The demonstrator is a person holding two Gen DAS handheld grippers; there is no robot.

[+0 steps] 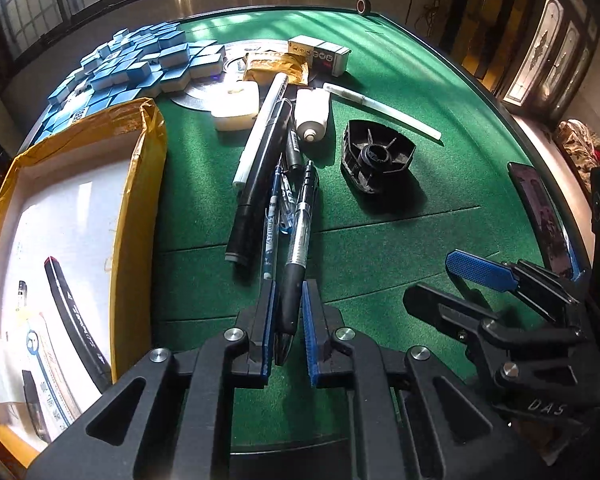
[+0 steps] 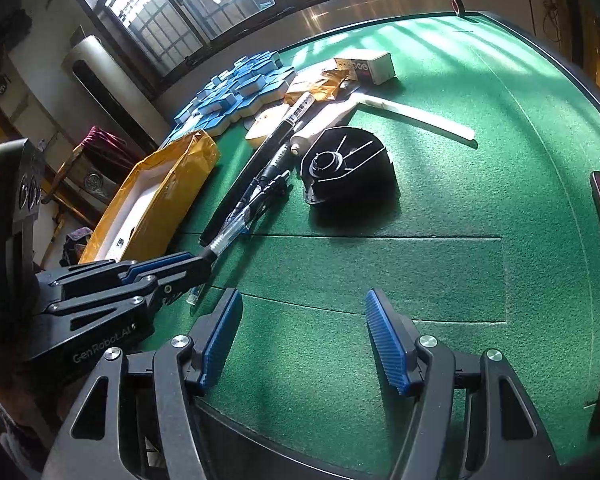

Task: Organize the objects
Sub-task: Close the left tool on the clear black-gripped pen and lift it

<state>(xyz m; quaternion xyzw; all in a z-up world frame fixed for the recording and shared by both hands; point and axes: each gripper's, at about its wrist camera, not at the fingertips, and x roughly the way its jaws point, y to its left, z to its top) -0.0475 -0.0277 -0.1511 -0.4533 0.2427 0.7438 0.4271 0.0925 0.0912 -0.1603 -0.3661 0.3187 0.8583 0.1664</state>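
Observation:
A heap of pens and markers [image 1: 268, 184] lies on the green felt table [image 1: 380, 248]. My left gripper [image 1: 290, 300] is shut on a black and clear pen [image 1: 296, 264]; it also shows in the right wrist view [image 2: 228, 240], with the left gripper [image 2: 196, 266] at its grip end. An open yellow box [image 1: 140, 184] with a white inside stands at the left and holds a black marker [image 1: 76, 320] and other small items. My right gripper [image 2: 304, 308] is open and empty above bare felt; it shows at the right in the left wrist view [image 1: 448, 280].
A black plastic hub [image 1: 376, 160] lies right of the pens. A white tube [image 1: 312, 114], a white stick [image 1: 384, 110], a white pad [image 1: 236, 110], blue tiles [image 1: 140, 64], a small carton [image 1: 320, 54] and a phone [image 1: 540, 216] lie around.

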